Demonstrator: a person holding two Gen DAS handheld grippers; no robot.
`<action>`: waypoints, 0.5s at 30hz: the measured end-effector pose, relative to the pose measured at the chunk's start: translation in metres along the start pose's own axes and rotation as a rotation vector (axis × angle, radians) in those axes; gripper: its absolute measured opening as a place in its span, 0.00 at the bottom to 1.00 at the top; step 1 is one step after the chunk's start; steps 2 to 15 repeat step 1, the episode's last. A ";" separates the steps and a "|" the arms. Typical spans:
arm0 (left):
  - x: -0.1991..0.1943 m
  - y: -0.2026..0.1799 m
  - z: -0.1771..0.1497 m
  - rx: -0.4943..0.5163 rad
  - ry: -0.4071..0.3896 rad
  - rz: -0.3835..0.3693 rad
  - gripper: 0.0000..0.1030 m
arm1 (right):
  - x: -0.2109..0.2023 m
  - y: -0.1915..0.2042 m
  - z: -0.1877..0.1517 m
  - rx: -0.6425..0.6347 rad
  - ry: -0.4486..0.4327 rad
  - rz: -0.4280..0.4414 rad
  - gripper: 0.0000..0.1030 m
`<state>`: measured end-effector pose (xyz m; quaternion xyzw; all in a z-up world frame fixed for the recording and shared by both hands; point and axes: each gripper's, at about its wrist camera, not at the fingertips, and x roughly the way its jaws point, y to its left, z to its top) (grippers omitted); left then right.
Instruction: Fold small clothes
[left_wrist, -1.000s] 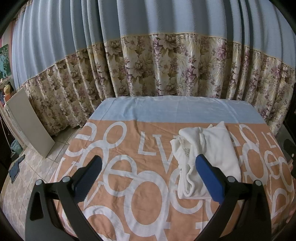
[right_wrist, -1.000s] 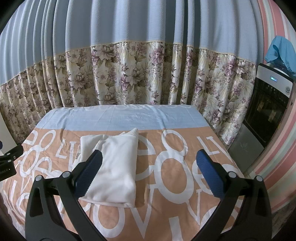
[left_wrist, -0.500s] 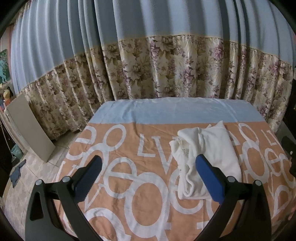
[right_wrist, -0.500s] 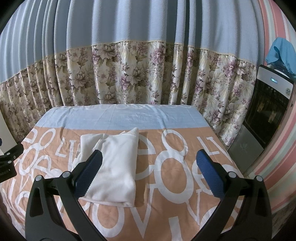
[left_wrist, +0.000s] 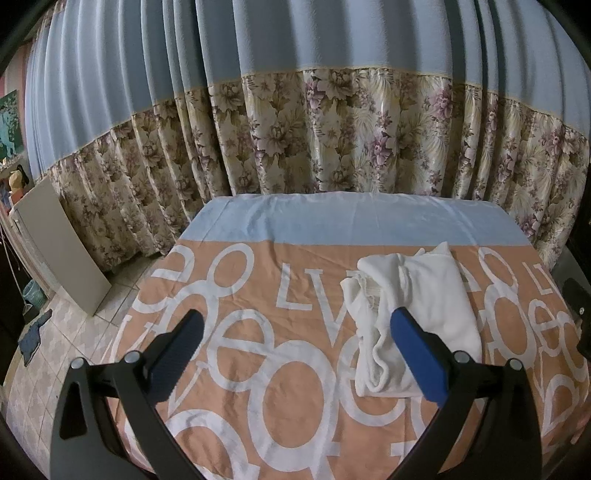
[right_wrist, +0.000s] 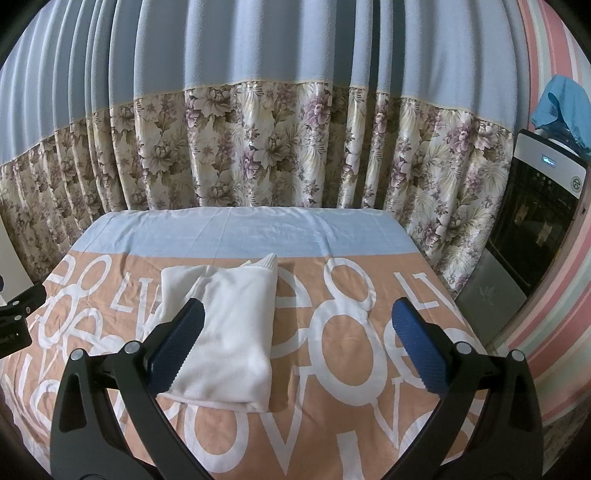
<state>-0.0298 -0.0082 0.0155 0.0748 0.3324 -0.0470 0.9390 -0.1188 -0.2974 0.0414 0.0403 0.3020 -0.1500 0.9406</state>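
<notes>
Nothing has shifted: my left claw and right claw still hover apart, empty, above the folded white garment, seemingly finished.

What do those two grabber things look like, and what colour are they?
The left gripper and right gripper look the same: black plastic arms shaped like a big V, with round silver bolts at the joints. Each finger ends in a long dark blue pad with a bumpy grip texture. The right gripper's blue pads have little saw-like teeth along the edge. No cables or sleeves show.
</notes>
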 end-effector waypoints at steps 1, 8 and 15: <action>0.000 0.000 0.000 0.000 0.001 -0.001 0.98 | 0.000 0.000 0.000 0.000 0.000 0.001 0.97; 0.000 0.000 0.000 0.000 0.001 -0.001 0.98 | 0.000 0.000 0.000 0.000 0.000 0.001 0.97; 0.000 0.000 0.000 0.000 0.001 -0.001 0.98 | 0.000 0.000 0.000 0.000 0.000 0.001 0.97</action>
